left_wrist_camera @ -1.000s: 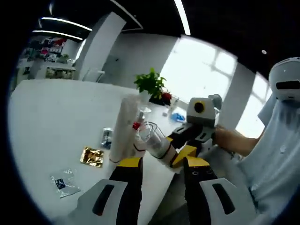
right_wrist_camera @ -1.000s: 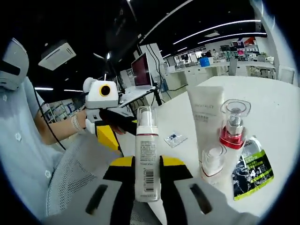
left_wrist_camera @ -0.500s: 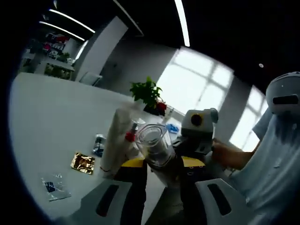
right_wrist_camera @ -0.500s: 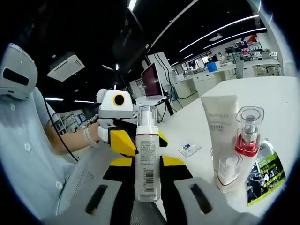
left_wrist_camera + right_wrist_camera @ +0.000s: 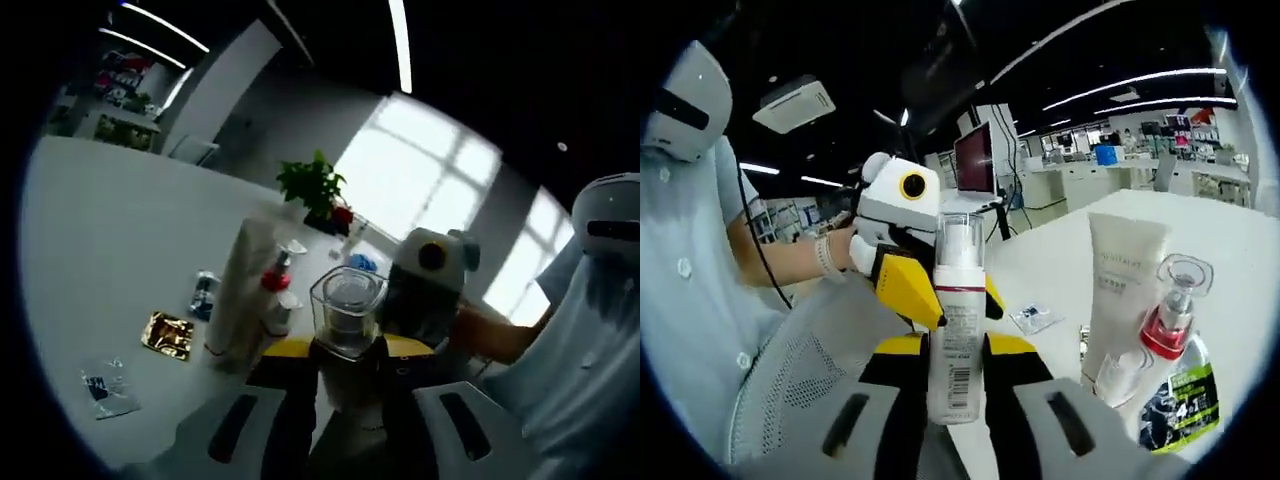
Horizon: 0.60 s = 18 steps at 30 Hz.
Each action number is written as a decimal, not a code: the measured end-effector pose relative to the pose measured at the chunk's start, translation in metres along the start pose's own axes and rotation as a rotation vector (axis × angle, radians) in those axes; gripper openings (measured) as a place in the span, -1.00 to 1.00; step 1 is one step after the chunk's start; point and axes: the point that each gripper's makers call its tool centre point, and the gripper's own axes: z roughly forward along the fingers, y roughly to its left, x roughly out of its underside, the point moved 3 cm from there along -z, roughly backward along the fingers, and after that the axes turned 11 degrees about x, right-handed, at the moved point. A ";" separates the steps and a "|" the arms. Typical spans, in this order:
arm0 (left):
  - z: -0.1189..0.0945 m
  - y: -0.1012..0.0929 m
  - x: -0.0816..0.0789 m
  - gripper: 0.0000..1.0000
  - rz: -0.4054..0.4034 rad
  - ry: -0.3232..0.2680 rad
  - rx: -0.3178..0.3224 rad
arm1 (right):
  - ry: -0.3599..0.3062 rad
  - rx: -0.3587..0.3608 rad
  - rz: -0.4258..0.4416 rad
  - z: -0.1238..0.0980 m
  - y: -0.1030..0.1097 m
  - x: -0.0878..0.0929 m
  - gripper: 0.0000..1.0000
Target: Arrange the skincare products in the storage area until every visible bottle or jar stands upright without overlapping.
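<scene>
Right claw (image 5: pixel 952 362) is clamped round the lower body of a white pump bottle (image 5: pixel 956 330), held upright in the air, probably so it goes down standing. Left claw (image 5: pixel 345 352) sits right up by the bottle's clear cap (image 5: pixel 347 308); can't tell if it's gripping. Over on the worktop (image 5: pixel 1060 262) the white tube (image 5: pixel 1120 288) and red-collared bottle (image 5: pixel 1172 312) already stand together, so I'd guess that's where it's headed.
</scene>
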 end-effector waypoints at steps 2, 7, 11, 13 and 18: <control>0.001 0.001 0.000 -0.60 0.001 0.012 -0.011 | -0.002 0.013 -0.033 0.001 0.000 0.001 -0.56; 0.002 0.005 0.003 -0.61 -0.001 0.040 -0.030 | 0.005 0.047 -0.144 0.004 -0.001 0.002 -0.52; 0.002 0.009 0.004 -0.61 -0.013 0.037 -0.042 | 0.007 0.071 -0.200 0.006 -0.002 0.003 -0.49; 0.003 0.010 0.005 -0.61 -0.018 0.039 -0.046 | 0.008 0.076 -0.202 0.006 -0.004 0.004 -0.49; 0.002 0.016 0.008 -0.61 0.004 0.077 -0.082 | 0.014 0.093 -0.224 0.005 -0.006 0.006 -0.50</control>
